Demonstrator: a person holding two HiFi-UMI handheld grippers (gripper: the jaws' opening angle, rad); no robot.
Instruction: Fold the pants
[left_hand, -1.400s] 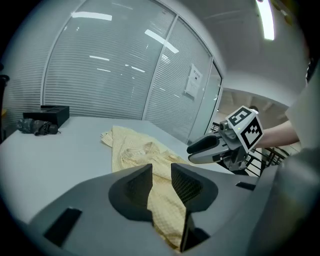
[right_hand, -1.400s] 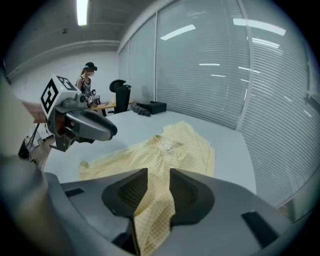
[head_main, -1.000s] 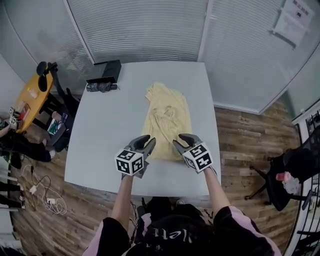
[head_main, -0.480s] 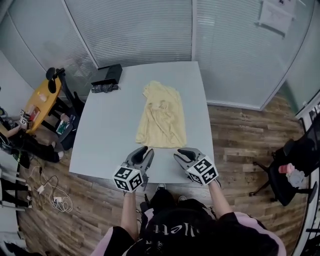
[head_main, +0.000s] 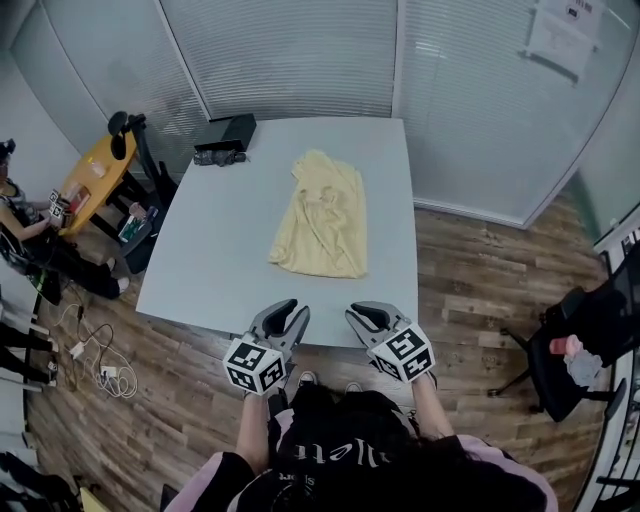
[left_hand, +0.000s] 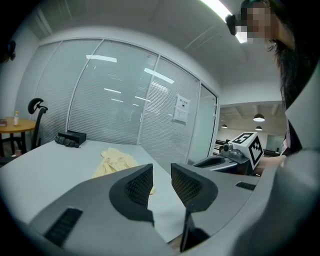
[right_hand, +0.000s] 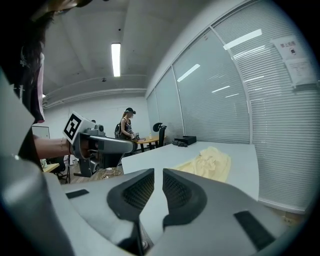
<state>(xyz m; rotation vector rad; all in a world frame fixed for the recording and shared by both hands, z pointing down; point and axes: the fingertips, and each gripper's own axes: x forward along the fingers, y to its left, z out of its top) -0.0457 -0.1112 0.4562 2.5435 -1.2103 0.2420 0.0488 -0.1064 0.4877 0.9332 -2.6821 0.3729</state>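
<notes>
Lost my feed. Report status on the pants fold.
Left tool open, empty; right tool empty, jaws just been closing, narrow gap. Both at near edge of grey table. Pale yellow cloth pants lie mid-table, untouched. Black box far corner, clear.

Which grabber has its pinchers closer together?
The right gripper: its empty jaws have just been closing to a narrow slit; the left gripper gapes wider.

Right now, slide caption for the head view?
Left tongs open, right tongs just closing, both empty at table's near edge; yellow pants lie beyond.
</notes>
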